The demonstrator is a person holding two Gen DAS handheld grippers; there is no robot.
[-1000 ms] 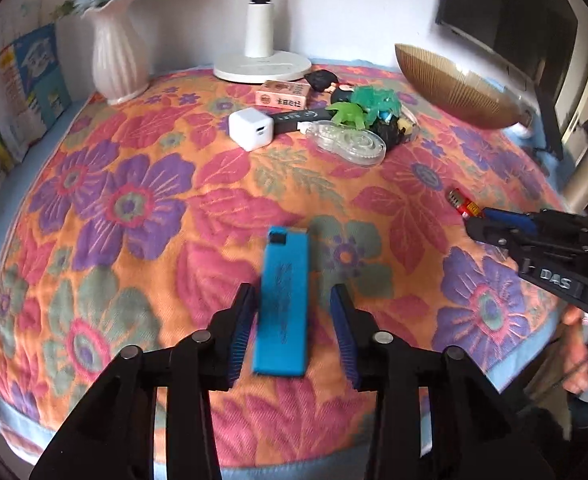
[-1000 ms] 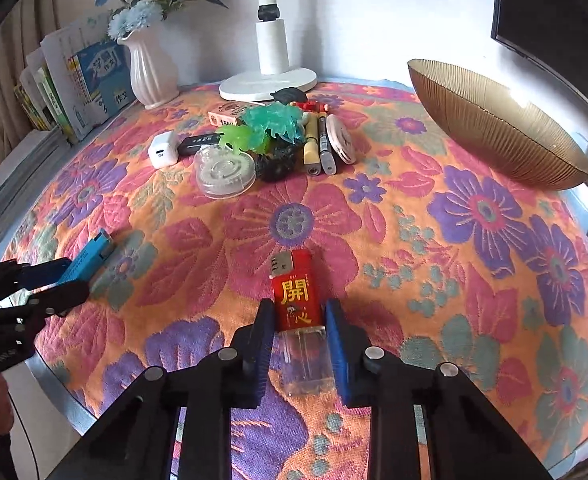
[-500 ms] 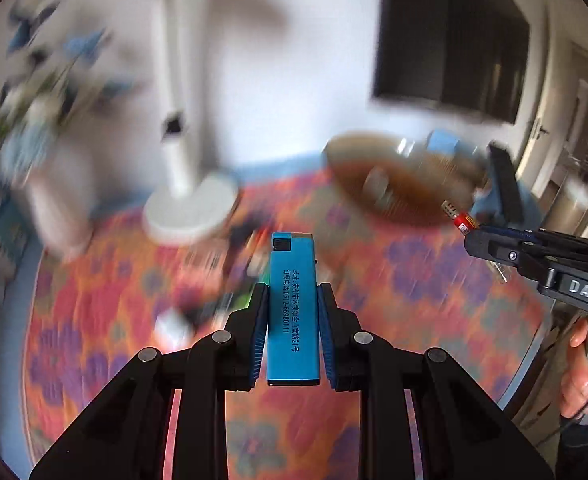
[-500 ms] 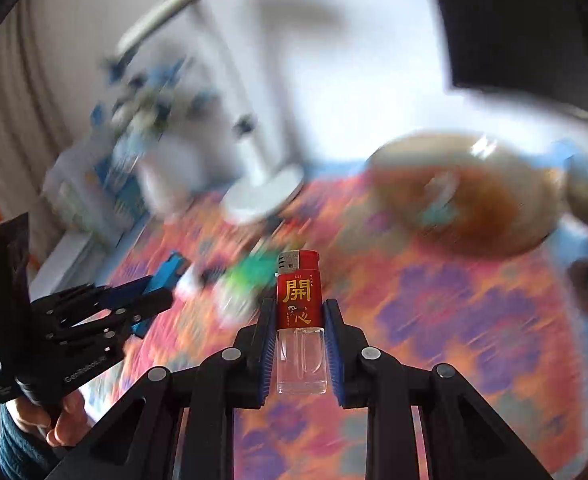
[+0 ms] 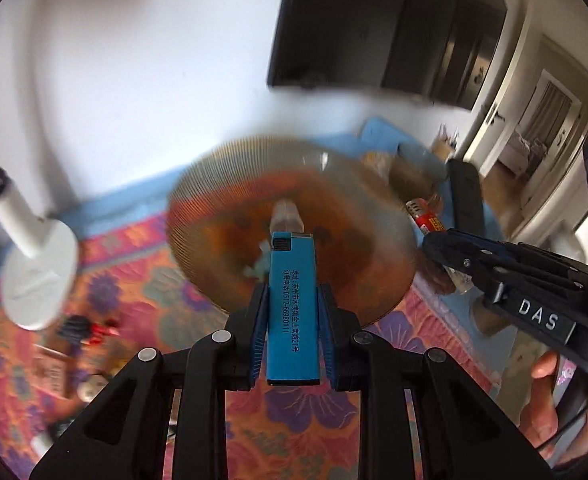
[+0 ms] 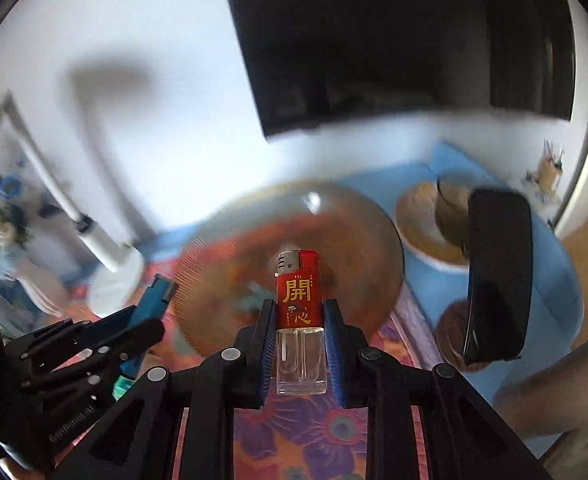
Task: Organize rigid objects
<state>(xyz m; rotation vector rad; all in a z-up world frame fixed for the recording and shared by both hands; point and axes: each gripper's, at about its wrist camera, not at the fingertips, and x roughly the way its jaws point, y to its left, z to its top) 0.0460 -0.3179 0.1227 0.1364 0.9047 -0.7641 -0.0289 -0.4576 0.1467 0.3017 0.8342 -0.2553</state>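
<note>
We are gripping a blue lighter in the left gripper, its pads clamped on both long sides, the lighter standing straight out along the fingers with its black-capped end pointing forward. Ahead of that gripper, past the lighter's tip, a ribbed amber bowl is sitting on the flowered cloth, blurred. To the gripper's left a white lamp base is resting on the cloth, and small items we cannot make out are lying nearer on that side. To its right the right gripper is hanging over the bowl's edge, pinching a red lighter.

In the right wrist view we are holding that red lighter between the right gripper's pads, clenched on its clear lower body, metal cap forward. The bowl is lying straight ahead beyond it. To this gripper's left the left gripper is carrying the blue lighter near the bowl's rim. To the right a black case is standing on a blue surface.
</note>
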